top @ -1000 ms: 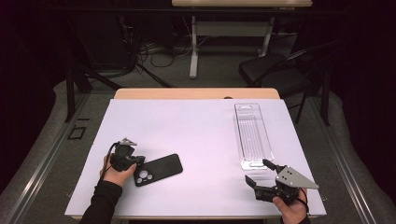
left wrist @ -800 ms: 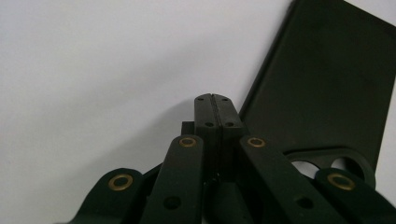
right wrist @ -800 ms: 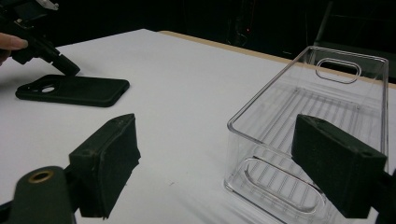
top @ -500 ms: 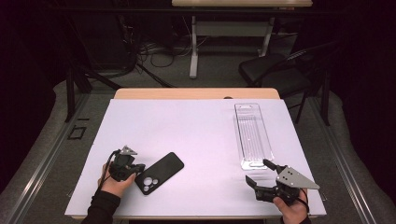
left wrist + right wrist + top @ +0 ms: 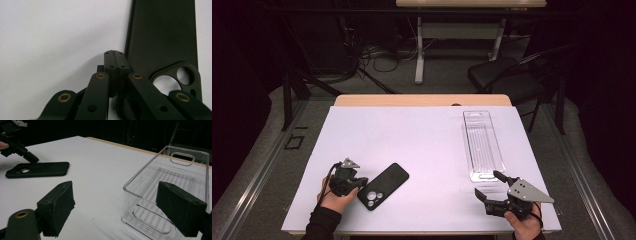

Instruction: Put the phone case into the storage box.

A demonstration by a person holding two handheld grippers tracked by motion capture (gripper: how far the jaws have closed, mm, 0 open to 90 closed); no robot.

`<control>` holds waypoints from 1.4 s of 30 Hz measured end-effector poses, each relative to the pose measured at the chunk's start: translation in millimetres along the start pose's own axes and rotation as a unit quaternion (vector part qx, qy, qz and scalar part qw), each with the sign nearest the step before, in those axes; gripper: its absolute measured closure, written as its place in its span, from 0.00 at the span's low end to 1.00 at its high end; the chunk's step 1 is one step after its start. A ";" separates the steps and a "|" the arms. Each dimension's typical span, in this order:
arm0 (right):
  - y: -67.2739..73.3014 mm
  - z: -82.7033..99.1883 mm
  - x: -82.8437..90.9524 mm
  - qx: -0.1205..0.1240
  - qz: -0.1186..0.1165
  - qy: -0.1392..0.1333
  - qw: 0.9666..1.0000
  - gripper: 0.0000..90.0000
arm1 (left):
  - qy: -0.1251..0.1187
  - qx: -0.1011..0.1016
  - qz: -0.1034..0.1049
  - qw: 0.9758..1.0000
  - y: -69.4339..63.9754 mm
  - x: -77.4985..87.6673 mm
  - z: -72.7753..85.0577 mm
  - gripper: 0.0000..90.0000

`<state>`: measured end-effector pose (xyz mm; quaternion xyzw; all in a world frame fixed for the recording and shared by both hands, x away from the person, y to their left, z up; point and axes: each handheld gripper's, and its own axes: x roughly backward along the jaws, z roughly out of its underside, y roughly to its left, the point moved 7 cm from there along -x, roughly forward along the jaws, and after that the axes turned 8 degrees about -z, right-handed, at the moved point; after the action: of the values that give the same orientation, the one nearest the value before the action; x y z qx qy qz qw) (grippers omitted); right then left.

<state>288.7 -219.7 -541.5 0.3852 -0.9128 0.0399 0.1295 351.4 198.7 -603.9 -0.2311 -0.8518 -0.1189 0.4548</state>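
No brand, label or writing can be read on anything here. The left tongs rest low on the counter, their two black jaws pressed flat together with nothing between them. Just beside their tip lies the case, a black phone case lying flat with its camera cut-outs at the end nearest the tongs. In the left gripper view the closed jaw tips sit right against the case's long edge, though whether they actually touch it cannot be told.

The right tongs sit well apart from the case, at the near right of the counter, jaws spread wide and empty. Just beyond them is the tray, a clear plastic bin with a ribbed floor and a slotted handle hole at each end. In the right gripper view the tray's near end stands between the two open pads without touching either.

The counter is covered by a plain white sheet, matte and unmarked, over a pale wooden top that shows as a strip along the far edge. The room beyond is dark (almost black at the sides): grey carpet, a tangle of cables on the floor, the white legs of another table, and a black chair past the right tongs.
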 end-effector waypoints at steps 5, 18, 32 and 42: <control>-0.3 0.2 0.3 -0.002 0.000 0.000 1.000 0.16 | -0.015 0.008 0.001 1.000 0.8 5.9 -4.3 0.95; 0.3 0.6 -0.5 0.001 -0.003 0.002 1.000 0.16 | -0.049 0.022 0.012 0.998 -1.9 22.7 -10.6 0.83; 0.3 1.2 -0.9 0.000 -0.003 0.003 1.000 0.16 | -0.056 0.031 0.021 0.998 -6.5 26.3 -14.5 0.52; 0.4 1.3 -1.1 -0.001 -0.004 0.003 1.000 0.16 | -0.064 0.054 0.041 0.996 -5.8 30.0 -16.7 0.25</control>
<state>288.9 -218.9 -543.0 0.3884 -0.9110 0.0401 0.1329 346.1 195.4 -569.7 -0.2484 -0.8739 -0.0390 0.4161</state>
